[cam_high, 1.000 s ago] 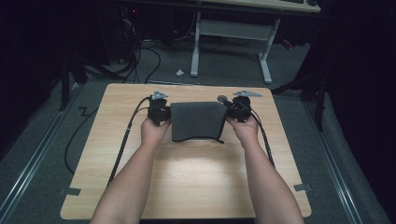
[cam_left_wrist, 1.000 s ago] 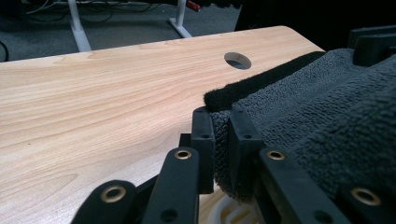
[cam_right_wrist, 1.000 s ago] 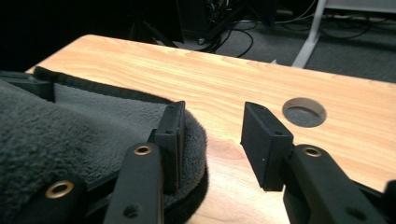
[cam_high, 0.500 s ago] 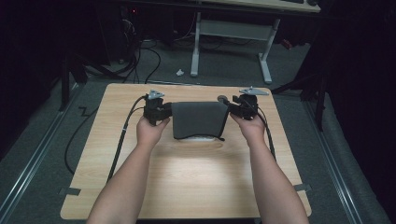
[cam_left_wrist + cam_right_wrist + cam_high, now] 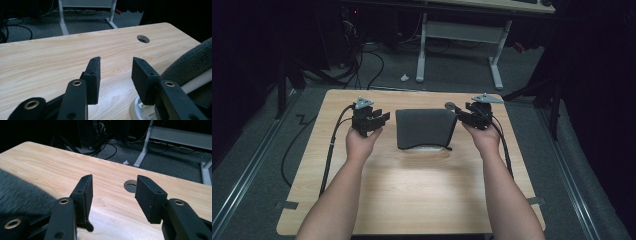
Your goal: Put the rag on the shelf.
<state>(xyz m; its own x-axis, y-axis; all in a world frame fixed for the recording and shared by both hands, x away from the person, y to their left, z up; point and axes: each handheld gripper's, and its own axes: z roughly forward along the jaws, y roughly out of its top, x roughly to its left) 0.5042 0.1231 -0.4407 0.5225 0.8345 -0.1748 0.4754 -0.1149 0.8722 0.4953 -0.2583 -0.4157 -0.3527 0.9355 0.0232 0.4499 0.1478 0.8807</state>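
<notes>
On the wooden table [image 5: 412, 190], a dark grey cloth [image 5: 424, 127] lies draped over a white frame [image 5: 140, 110]. Left gripper [image 5: 379, 119] and right gripper [image 5: 457, 114] flank it, jaws just opened, apart, holding nothing.

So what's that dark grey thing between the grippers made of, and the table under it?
The dark grey cloth looks like soft fleece or towelling: matt and fuzzy in the left gripper view. It is draped over something white, probably plastic. The table looks like pale wood-grain laminate, smooth, with a slight sheen.
</notes>
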